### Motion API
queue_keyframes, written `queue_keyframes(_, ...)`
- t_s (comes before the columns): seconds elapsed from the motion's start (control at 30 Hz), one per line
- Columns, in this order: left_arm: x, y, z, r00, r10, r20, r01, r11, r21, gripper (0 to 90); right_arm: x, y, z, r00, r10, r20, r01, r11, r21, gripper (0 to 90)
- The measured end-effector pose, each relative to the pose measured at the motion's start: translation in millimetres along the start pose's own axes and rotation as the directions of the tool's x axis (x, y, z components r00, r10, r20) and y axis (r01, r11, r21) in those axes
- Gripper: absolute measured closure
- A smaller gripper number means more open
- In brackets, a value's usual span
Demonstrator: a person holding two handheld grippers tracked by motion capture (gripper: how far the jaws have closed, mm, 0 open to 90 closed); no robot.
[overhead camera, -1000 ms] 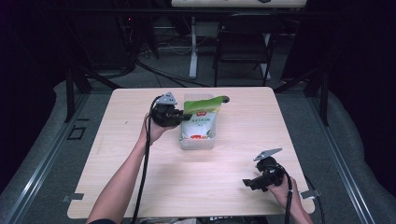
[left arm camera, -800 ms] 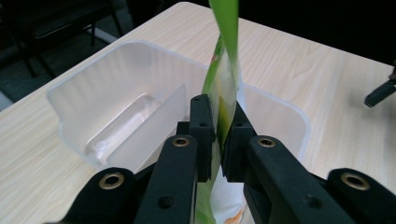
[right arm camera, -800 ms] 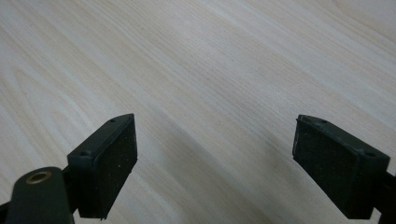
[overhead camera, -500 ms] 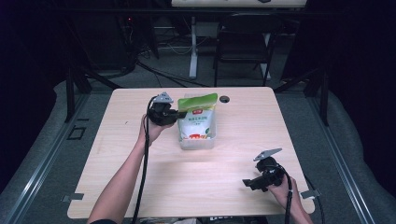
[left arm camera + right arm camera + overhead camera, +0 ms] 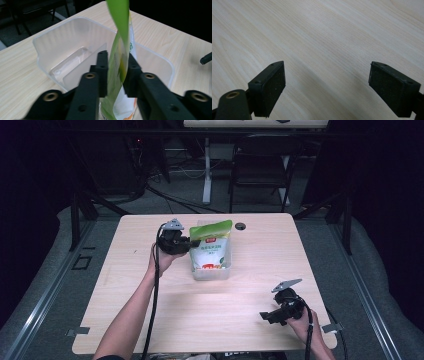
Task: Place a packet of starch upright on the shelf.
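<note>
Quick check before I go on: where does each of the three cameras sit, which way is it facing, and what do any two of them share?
High view: fixed above the person's side, looking forward and down on the table; both forearms enter from the bottom, with the left gripper and right gripper.
Left gripper view: rides the left gripper, looking along its fingers, shut on the green pouch over the clear container.
Right gripper view: rides the right gripper, looking down at bare tabletop between open fingers.
Shared: the high and left gripper views both show pouch and container.

pale wooden table [image 5: 250, 305], clear plastic tub [image 5: 197, 273] directly on it
</note>
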State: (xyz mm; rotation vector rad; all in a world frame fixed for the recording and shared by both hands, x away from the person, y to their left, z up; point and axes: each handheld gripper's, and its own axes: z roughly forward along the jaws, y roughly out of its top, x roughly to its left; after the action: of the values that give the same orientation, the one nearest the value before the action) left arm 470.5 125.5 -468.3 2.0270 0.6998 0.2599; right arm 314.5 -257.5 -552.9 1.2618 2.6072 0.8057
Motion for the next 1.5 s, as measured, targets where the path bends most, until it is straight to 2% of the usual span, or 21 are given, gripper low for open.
queue_keyframes(0.03,0.0,0.3,-0.1,1.0000,0.003,0.001,-0.003,1.0000,0.005,69.2,-0.4,0.0,-0.2,1.0000,0.000,-0.003,0.000,1.000,0.001,13.3)
queue_keyframes(0.07,-0.5,0.8,0.0,1.0000,0.001,-0.005,-0.001,0.9999,0.016,64.0,0.0,-0.1,0.1,1.0000,0.006,-0.001,-0.006,1.000,-0.006,13.4)
queue_keyframes(0.1,-1.1,1.1,0.1,0.9998,0.001,-0.018,-0.001,0.9998,0.021,54.0,0.0,0.0,0.1,1.0000,0.006,-0.001,-0.006,1.000,-0.006,13.4)
queue_keyframes(0.13,-1.7,1.4,0.1,0.9995,-0.001,-0.031,0.002,0.9998,0.021,50.1,0.2,0.1,0.2,1.0000,0.008,-0.005,-0.008,1.000,-0.008,13.3)
queue_keyframes(0.17,-1.7,1.8,-0.5,0.9994,-0.004,-0.033,0.004,0.9998,0.018,50.1,0.2,0.1,0.2,1.0000,0.008,-0.005,-0.008,1.000,-0.008,13.3)
queue_keyframes(0.23,-2.5,2.6,-1.8,0.9982,-0.009,-0.059,0.009,0.9999,0.009,40.3,0.4,0.4,0.4,1.0000,0.006,-0.001,-0.006,1.000,-0.004,13.3)
queue_keyframes(0.27,-2.8,3.4,-3.2,0.9982,-0.015,-0.059,0.015,0.9998,0.011,40.3,0.4,0.4,0.4,1.0000,0.006,-0.001,-0.006,1.000,-0.004,13.3)
queue_keyframes(0.3,-3.1,3.8,-4.2,0.9978,-0.014,-0.065,0.015,0.9999,0.007,33.9,0.9,-0.2,1.6,0.9998,0.019,-0.005,-0.020,1.000,-0.021,13.3)
queue_keyframes(0.33,-3.9,4.5,-6.2,0.9975,-0.014,-0.069,0.015,0.9998,0.012,33.9,0.9,-0.2,1.6,0.9998,0.019,-0.005,-0.020,1.000,-0.021,13.3)
queue_keyframes(0.37,-4.4,5.2,-7.7,0.9976,-0.010,-0.068,0.011,0.9998,0.014,30.3,-0.5,0.6,0.1,1.0000,0.000,-0.007,0.000,1.000,0.001,13.3)
queue_keyframes(0.4,-6.9,6.9,-10.5,0.9970,-0.006,-0.077,0.007,0.9999,0.016,23.9,0.1,0.1,0.6,1.0000,0.009,-0.003,-0.009,1.000,-0.007,13.3)
queue_keyframes(0.43,-6.9,6.9,-10.5,0.9970,-0.006,-0.077,0.007,0.9999,0.016,21.6,0.1,0.1,0.6,1.0000,0.009,-0.003,-0.009,1.000,-0.007,13.3)
queue_keyframes(0.8,-19.5,14.8,-36.0,0.9937,0.005,-0.112,0.001,0.9987,0.050,13.8,0.0,0.0,-0.5,1.0000,-0.002,-0.001,0.002,1.000,0.002,13.4)
queue_keyframes(0.97,-29.6,16.1,-53.7,0.9887,0.024,-0.148,-0.014,0.9974,0.070,11.6,0.0,0.0,-0.5,1.0000,-0.001,0.000,0.001,1.000,0.000,13.4)
queue_keyframes(1.0,-33.5,15.5,-61.4,0.9873,0.031,-0.156,-0.019,0.9970,0.075,10.6,0.3,0.2,-0.5,1.0000,-0.001,-0.001,0.001,1.000,0.000,13.4)
queue_keyframes(1.03,-33.5,15.5,-61.4,0.9873,0.031,-0.156,-0.019,0.9970,0.075,10.2,0.3,0.2,-0.5,1.0000,-0.001,-0.001,0.001,1.000,0.000,13.4)
queue_keyframes(1.27,-48.9,4.3,-89.4,0.9776,0.060,-0.202,-0.041,0.9943,0.099,9.0,0.7,0.1,-0.7,1.0000,0.002,0.004,-0.002,1.000,-0.007,13.3)
queue_keyframes(1.43,-58.5,-10.8,-108.8,0.9710,0.064,-0.231,-0.034,0.9909,0.130,8.7,1.4,0.3,0.0,1.0000,0.005,0.001,-0.005,1.000,-0.009,13.3)
queue_keyframes(1.5,-62.3,-17.9,-115.3,0.9704,0.067,-0.232,-0.035,0.9892,0.142,8.3,1.6,0.4,0.1,1.0000,0.003,-0.003,-0.003,1.000,-0.006,13.3)
